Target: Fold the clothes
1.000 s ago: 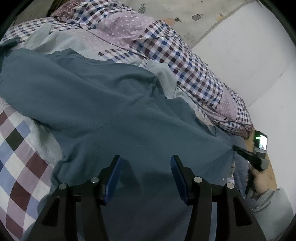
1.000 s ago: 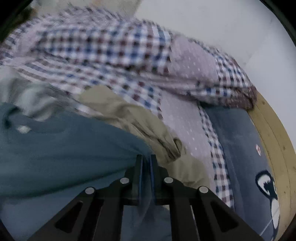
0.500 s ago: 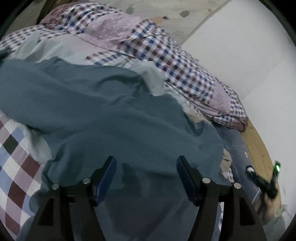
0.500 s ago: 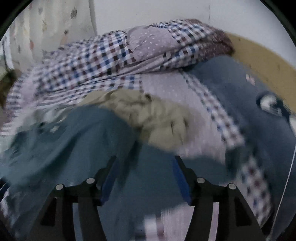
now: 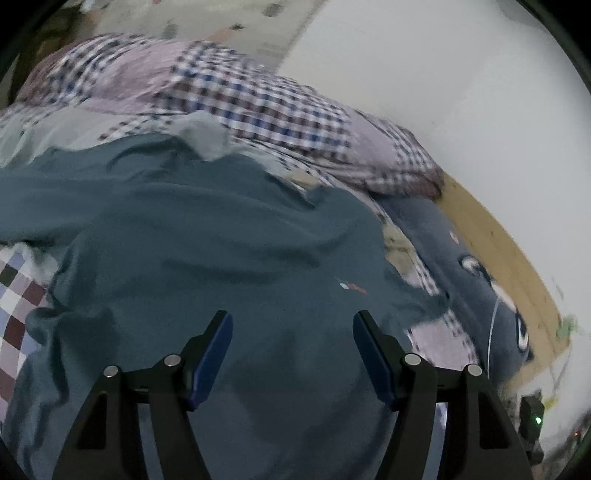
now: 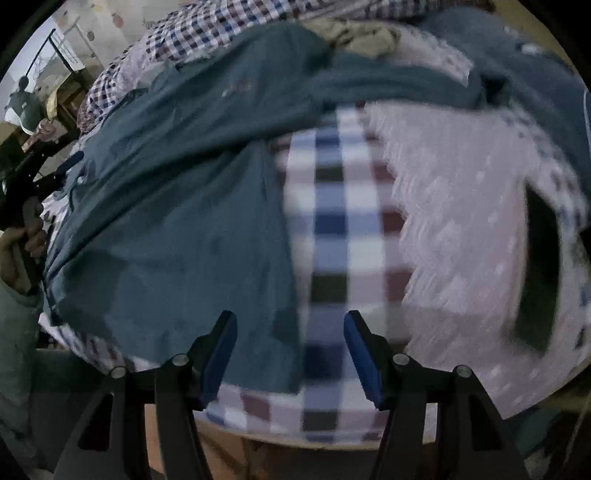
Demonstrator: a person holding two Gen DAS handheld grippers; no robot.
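Note:
A teal shirt (image 5: 221, 243) lies spread and wrinkled over the bed, with a small logo on its chest. My left gripper (image 5: 291, 325) hovers open above its lower part, nothing between the fingers. In the right wrist view the same teal shirt (image 6: 177, 192) covers the left half of the bed, one sleeve stretching toward the far right. My right gripper (image 6: 290, 325) is open over the shirt's edge where it meets the checked sheet (image 6: 332, 229). A beige garment (image 6: 362, 33) lies crumpled behind the shirt.
A checked quilt (image 5: 258, 99) is bunched along the wall side. A dark blue blanket with a cat face (image 5: 476, 273) lies at the right by the wooden bed frame (image 5: 509, 251). A dark pillowcase opening (image 6: 539, 273) shows right. A hand (image 6: 18, 243) holds the other gripper at left.
My right gripper let go of the teal shirt, opened and swung back toward the bed's near edge. My left gripper opened wider and turned right over the shirt.

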